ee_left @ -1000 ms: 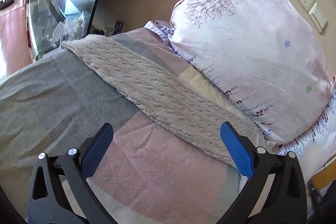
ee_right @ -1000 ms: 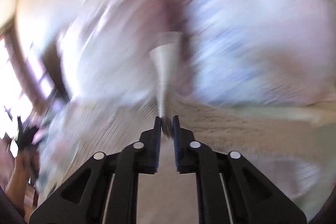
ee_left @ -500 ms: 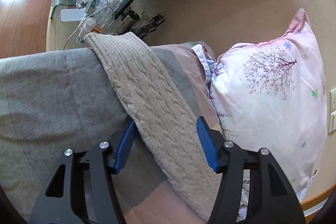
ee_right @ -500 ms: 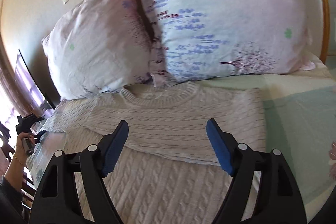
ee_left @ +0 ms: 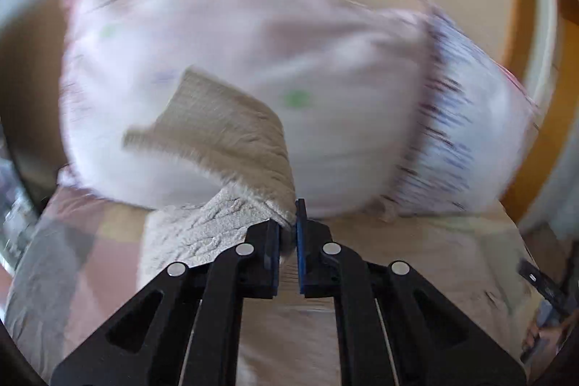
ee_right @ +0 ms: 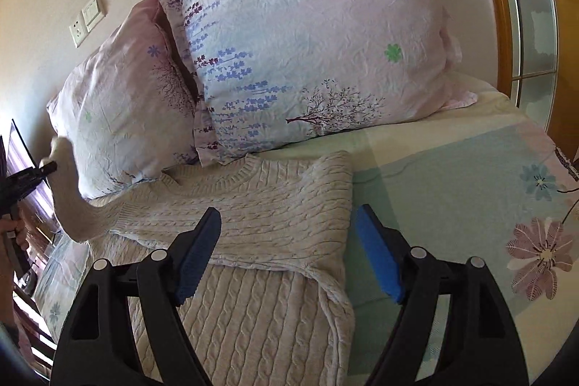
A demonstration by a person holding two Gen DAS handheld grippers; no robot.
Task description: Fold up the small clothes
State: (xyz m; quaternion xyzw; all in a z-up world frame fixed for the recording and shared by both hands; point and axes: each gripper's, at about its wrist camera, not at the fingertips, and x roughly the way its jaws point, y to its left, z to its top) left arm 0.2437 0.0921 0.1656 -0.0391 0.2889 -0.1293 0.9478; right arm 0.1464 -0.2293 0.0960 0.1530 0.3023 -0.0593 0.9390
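1. The left gripper (ee_left: 287,230) has its jaws clamped on a sleeve (ee_left: 224,129) of the cream sweater (ee_right: 253,223), which lies on the bed (ee_right: 452,169) below the pillows (ee_right: 307,42).
2. The right gripper (ee_right: 287,255) hovers over the sweater, jaws wide, holding nothing.
3. Risk: the grip looks shallow, though blur obscures it; the knit may slip free.
4. Risk: a sleeve carried unevenly could drag the folded right side askew.

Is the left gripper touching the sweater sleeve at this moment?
Touching. In the left wrist view the left gripper is shut on the sleeve, with knit fabric pinched between its fingers. The right wrist view also shows the sleeve lifted at the far left.
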